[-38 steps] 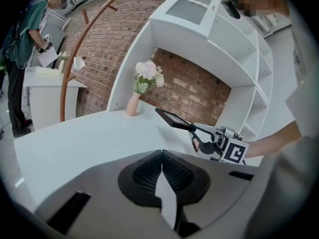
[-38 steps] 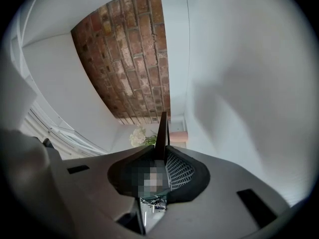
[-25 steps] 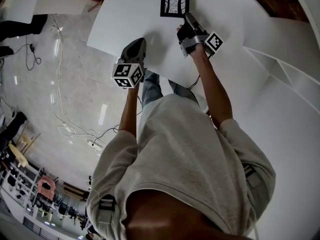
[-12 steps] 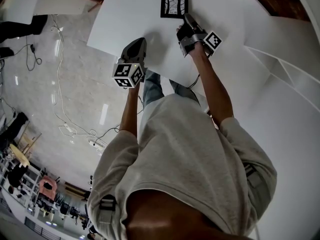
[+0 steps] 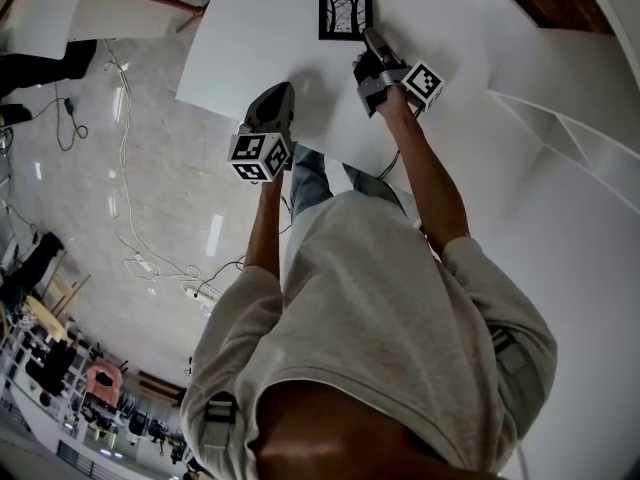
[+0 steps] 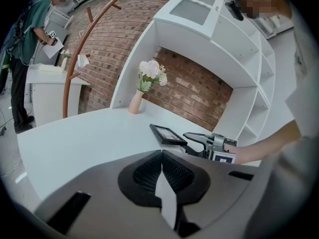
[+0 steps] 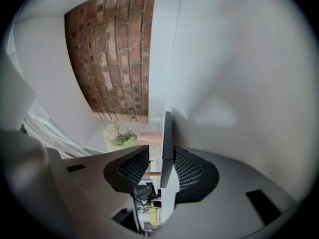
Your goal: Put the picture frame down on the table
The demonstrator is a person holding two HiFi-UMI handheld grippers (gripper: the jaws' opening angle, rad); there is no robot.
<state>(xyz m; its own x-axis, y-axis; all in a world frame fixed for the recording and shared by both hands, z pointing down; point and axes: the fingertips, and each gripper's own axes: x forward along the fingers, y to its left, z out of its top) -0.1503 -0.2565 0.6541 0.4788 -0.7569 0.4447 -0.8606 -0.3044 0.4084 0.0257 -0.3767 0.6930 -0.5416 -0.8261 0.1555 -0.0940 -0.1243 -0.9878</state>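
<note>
The frame (image 5: 345,10) is lying face up on the table (image 5: 260,38), well in from the table's near edge, so the task is looking almost done. The right gripper (image 5: 368,36) is sitting at the frame's near right corner. Its jaws have just been opening, and in the right gripper view the frame's dark edge (image 7: 167,133) is standing between them. It is leaning on one pad (image 7: 187,169), while the other pad (image 7: 132,171) is standing off with a clear gap, so the gripper (image 7: 158,164) is no longer squeezing.

The step in hand is letting go and getting clear. To my eye, the pad touching the frame is lying between the frame and the table, so that corner may be resting on it. The safe way is to be widening the jaws a little more, then drawing straight back along the table, low and slow. That way the corner slips off the pad rather than being dragged or flipped.

The left gripper (image 5: 280,93) is hovering over the table's near edge. In its own view its jaws (image 6: 160,176) are pressed together with nothing between them.

At the table's back, by the brick wall, a slim vase (image 6: 135,102) is standing upright and holding pale flowers (image 6: 152,73).
</note>
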